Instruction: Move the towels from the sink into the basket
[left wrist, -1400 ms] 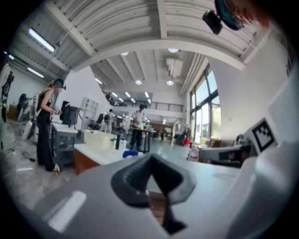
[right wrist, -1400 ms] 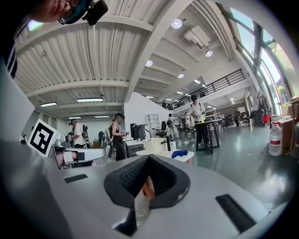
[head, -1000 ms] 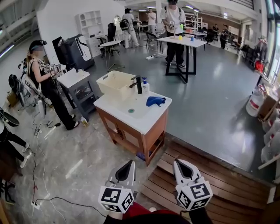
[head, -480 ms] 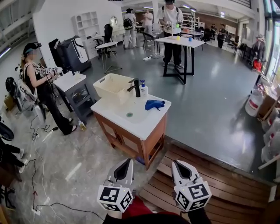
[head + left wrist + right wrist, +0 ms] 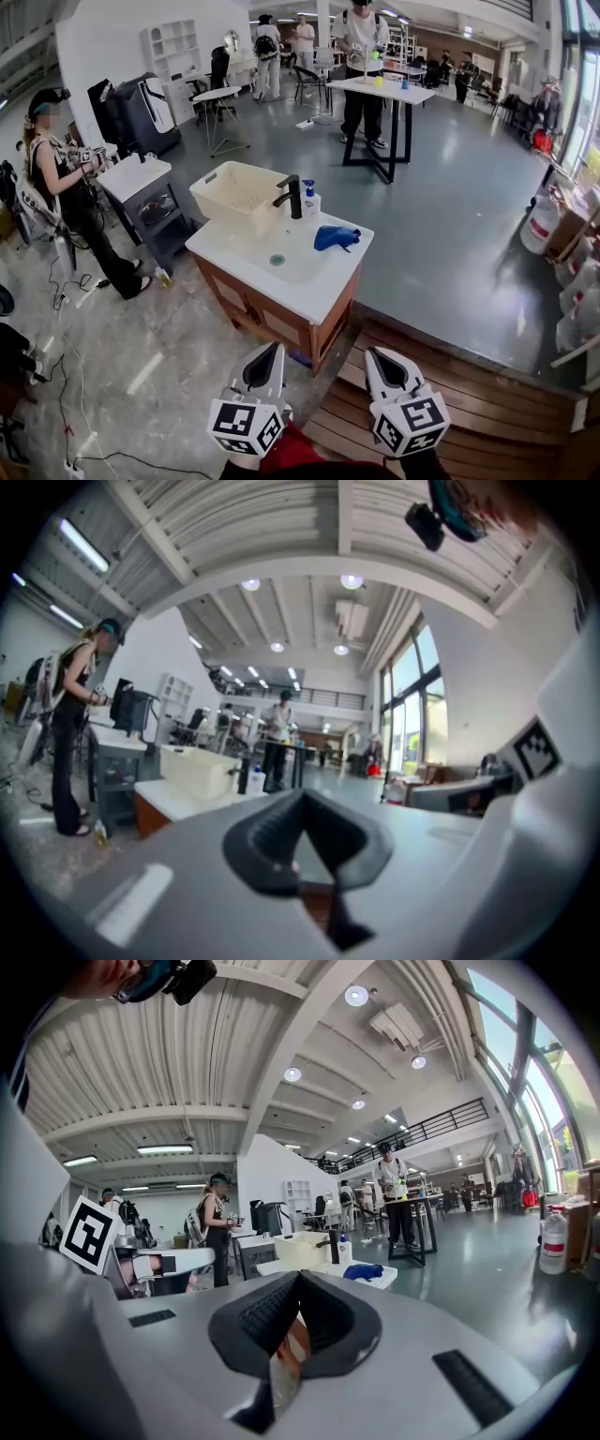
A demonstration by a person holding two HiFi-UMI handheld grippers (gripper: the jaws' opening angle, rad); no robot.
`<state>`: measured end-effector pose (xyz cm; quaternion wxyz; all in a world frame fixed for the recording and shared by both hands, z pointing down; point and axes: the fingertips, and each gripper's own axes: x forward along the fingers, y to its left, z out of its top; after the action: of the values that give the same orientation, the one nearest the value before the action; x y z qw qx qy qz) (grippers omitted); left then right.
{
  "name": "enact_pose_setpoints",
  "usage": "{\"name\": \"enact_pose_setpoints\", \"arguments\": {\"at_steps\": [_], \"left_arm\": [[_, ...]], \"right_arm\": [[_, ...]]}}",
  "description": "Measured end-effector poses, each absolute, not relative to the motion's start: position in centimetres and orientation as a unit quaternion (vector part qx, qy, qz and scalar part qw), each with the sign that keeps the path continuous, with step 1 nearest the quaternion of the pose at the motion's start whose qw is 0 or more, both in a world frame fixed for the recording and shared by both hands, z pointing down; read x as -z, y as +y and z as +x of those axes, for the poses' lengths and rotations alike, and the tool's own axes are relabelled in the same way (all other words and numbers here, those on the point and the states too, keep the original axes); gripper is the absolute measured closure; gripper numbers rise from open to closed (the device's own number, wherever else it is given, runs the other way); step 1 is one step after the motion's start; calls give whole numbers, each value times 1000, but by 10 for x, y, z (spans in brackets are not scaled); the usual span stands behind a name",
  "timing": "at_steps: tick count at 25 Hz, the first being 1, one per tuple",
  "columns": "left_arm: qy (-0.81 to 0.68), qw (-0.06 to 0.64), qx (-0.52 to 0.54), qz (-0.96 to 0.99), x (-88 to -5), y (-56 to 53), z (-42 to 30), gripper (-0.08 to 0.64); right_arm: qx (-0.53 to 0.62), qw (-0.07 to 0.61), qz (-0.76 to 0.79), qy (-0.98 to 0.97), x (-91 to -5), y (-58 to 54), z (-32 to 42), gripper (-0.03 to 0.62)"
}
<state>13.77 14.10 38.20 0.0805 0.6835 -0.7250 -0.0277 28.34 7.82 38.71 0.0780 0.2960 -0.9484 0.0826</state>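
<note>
The white left gripper (image 5: 271,349) and white right gripper (image 5: 376,355) point near level toward twelve o'clock, jaws closed and empty; the right gripper view, unlike the left's, shows the crumpled blue towel (image 5: 363,1272).

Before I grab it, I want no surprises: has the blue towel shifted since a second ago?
No. The blue towel still lies on the countertop just right of the black faucet; only the camera has come nearer.

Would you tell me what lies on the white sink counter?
A crumpled blue towel, a black tap, a white soap bottle and a cream plastic basket; anything behind the basket is hidden.
</note>
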Motion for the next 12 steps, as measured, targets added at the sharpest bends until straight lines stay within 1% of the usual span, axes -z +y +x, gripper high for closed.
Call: {"name": "enact_pose_setpoints", "arguments": {"at_steps": [12], "left_arm": [[-691,99,10,716,-391,67,41,557]], "right_arm": [[-96,92,352,-926,-389,21,203,584]]}}
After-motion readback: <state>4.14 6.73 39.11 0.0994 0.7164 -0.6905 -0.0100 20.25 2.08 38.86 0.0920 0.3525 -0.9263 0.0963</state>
